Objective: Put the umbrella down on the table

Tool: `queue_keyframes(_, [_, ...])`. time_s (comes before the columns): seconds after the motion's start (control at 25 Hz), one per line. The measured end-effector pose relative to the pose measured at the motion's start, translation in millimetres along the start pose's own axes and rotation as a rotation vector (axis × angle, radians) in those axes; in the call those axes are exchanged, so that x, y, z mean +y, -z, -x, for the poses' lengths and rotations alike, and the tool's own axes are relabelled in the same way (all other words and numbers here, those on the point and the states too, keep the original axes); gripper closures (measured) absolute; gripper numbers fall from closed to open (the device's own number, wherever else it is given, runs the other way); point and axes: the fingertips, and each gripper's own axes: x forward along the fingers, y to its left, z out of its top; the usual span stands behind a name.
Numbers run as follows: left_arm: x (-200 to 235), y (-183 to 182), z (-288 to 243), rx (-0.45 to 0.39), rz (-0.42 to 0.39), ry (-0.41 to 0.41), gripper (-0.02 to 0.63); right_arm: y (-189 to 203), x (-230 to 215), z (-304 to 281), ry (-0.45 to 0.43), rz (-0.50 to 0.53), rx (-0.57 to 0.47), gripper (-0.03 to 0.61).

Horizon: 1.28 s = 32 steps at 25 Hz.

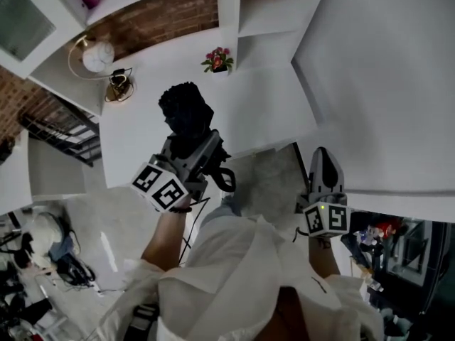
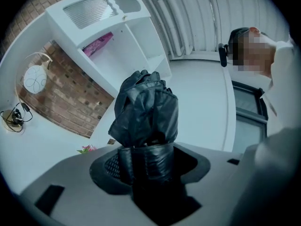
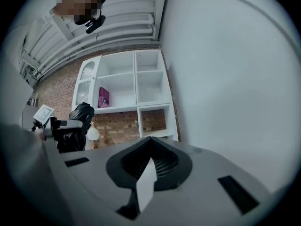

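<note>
Clearly, the umbrella (image 1: 186, 116) is a folded bundle of black, crinkled, slightly shiny cloth. The left tongs (image 1: 193, 144) are clamped on its lower part, so the bundle stands out of them toward 12 o'clock, seen over the near edge of the smooth white counter (image 1: 270, 112). The right tongs (image 1: 322, 160) are together and hold nothing, at 3 o'clock from the left ones and well apart from the umbrella; bare counter lies open toward 1 o'clock, up to a small flower pot (image 1: 219, 60).

Black folded umbrella (image 2: 146, 112), held over white table (image 1: 242, 105)
</note>
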Motion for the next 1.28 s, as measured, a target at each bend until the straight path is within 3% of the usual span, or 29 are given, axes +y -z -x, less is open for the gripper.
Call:
queue_keyframes(0.2, [40.1, 30.1, -30.0, 0.015, -0.013, -0.019, 0.348, 45.8, -18.7, -43.5, -0.020, -0.024, -0.002, 0.560])
queue_keyframes(0.44, [79.7, 0.0, -47.5, 0.074, 0.097, -0.016, 0.348, 19.2, 16.6, -96.1, -0.011, 0.002, 0.100, 0.560])
queue_keyframes(0.6, [104.9, 9.2, -59.6, 0.101, 0.126, -0.020, 0.348, 32.3, 27.8, -125.1, -0.032, 0.010, 0.136, 0.560])
queue_keyframes(0.92, [135.9, 49.6, -76.4, 0.144, 0.181, -0.056, 0.348, 76.7, 46.2, -167.4, -0.121, 0.035, 0.205, 0.560])
queue_keyframes(1.28, [166.6, 74.2, -83.7, 0.166, 0.230, -0.161, 0.348, 99.7, 70.9, -212.7, -0.248, 0.014, 0.251, 0.560])
